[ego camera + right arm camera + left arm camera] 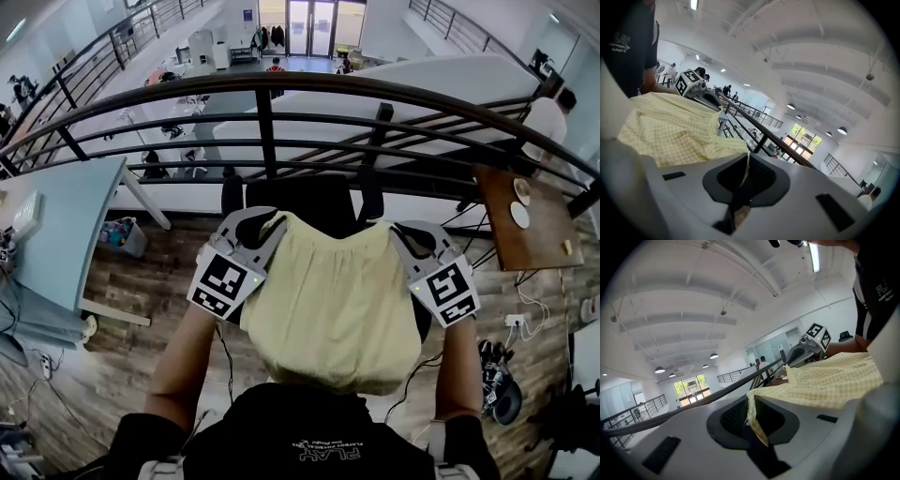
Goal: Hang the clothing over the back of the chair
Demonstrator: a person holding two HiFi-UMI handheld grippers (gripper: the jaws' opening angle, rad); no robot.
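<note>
In front of the dark metal railing [272,112], a person is holding a pale yellow checked fabric garment [333,300] stretched between two grippers. Left gripper [265,223] is pinching the garment's top left corner; in the left gripper view the cloth edge [757,420] is sitting clamped between the nearly closed jaws [751,405]. Right gripper [405,234] is pinching the top right corner, jaws pressed together on a thin fold [744,168]. The garment is hanging spread just over the black office chair [314,202], its top edge lining up with the chair back; cannot tell if it is touching. A light blue desk [66,225] is standing at the left.
</note>
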